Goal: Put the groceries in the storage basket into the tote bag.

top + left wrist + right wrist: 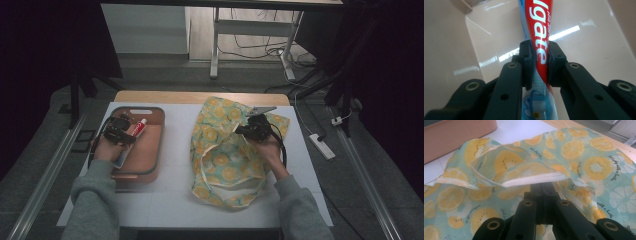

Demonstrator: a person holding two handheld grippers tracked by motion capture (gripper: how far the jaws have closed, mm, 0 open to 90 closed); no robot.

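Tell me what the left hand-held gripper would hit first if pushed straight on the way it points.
Probably the tray's glossy pink floor: the left hand-held gripper points down at it, clamping the toothpaste tube. Depth is unclear.

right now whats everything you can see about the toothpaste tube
The toothpaste tube is a soft, glossy plastic tube, red with white lettering, with a pale blue and white part nearer the camera. It lies in the pink tray, at the left of the table. The left gripper has its pads pressed on both sides of it.
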